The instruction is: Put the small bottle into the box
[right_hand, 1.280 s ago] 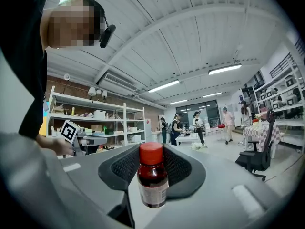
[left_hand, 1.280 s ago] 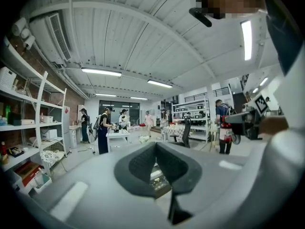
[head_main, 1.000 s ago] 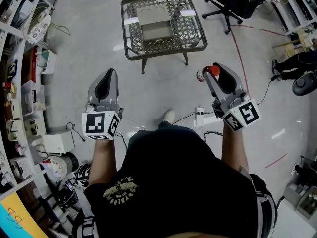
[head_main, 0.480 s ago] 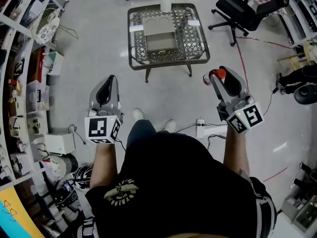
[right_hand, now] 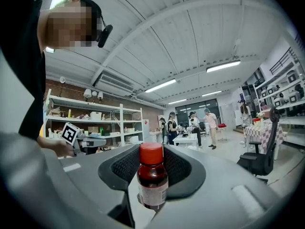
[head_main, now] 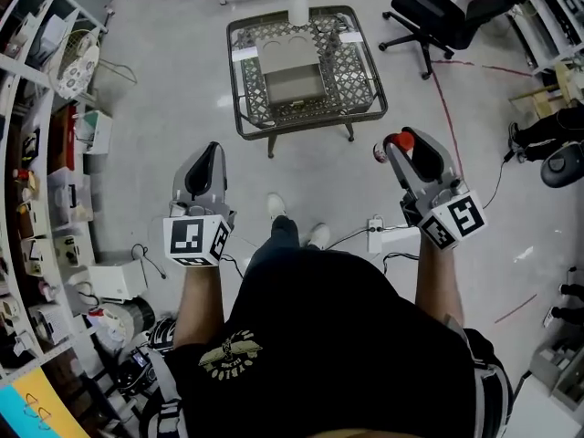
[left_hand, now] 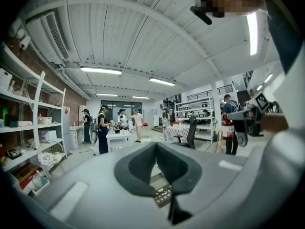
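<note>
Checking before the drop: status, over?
Left gripper shut, empty. Right gripper shut on the small red-capped bottle. Box on the lattice table ahead, not yet reached. Nothing seen in the way.

wear: black short-sleeved T-shirt, gold winged emblem, white shoes | left gripper: grey shell, black pads, black-and-white marker cube | right gripper: same grey shell, marker cube
</note>
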Available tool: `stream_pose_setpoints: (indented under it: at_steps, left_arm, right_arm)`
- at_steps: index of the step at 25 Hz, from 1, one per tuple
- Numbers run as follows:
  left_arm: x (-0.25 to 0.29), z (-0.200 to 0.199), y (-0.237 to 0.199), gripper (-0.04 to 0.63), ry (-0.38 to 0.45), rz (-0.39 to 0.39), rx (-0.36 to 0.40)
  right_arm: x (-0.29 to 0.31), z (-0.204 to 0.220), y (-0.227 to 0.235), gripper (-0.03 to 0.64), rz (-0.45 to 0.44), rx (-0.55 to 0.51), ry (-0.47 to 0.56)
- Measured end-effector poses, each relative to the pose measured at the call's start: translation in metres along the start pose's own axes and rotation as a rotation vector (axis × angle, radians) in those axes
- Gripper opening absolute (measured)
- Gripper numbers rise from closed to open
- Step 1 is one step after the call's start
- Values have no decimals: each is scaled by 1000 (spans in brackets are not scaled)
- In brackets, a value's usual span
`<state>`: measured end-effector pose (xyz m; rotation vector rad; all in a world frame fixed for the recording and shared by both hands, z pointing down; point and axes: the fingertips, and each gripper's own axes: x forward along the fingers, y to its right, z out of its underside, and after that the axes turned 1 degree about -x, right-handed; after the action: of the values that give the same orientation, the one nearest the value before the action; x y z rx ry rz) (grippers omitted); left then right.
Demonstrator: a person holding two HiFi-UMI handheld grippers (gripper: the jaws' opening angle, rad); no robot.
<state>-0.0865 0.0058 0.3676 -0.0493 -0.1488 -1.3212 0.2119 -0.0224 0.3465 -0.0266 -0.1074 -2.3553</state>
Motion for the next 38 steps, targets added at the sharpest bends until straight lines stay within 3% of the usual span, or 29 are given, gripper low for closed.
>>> stream_pose_setpoints:
  at_steps: [5, 29, 38]
  left_arm:
    - [27, -5, -8, 0, 10, 45, 8]
    - [150, -29, -129, 0, 56, 239, -17]
    - [172, -18, -137, 0, 54, 304, -52]
  right_arm:
    - [22, -7, 3, 163, 14, -2, 0]
    - [169, -51, 2, 163, 153, -51, 30]
    - [181, -41, -7, 163, 189, -46, -20]
